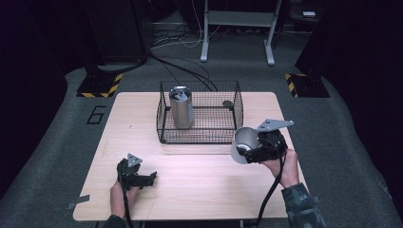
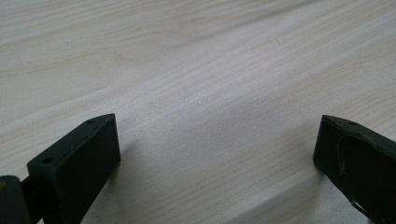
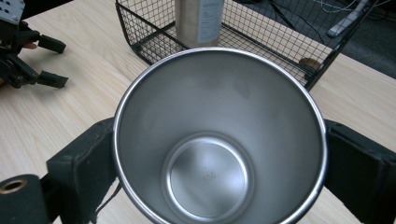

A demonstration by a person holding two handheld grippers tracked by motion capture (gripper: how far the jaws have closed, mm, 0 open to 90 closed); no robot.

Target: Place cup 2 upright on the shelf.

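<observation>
My right gripper (image 1: 248, 151) is shut on a steel cup (image 1: 243, 144), held tilted above the table's right side, just in front of the wire basket (image 1: 199, 137). In the right gripper view the cup (image 3: 219, 140) is empty, its mouth facing the camera, clamped between both black jaws. A steel cylinder with a label (image 1: 181, 107) stands upright inside the basket's left part; a small dark round thing (image 1: 228, 103) lies at the basket's back right. My left gripper (image 1: 153, 177) rests low near the table's front left, open, with bare wood between its jaws (image 2: 215, 154).
The light wooden table (image 1: 199, 185) has free room at its middle and front. Beyond it lie grey carpet, cables, a desk frame (image 1: 237, 28) and stands with yellow-black striped bases (image 1: 100, 85). The left gripper also appears far left in the right gripper view (image 3: 51, 63).
</observation>
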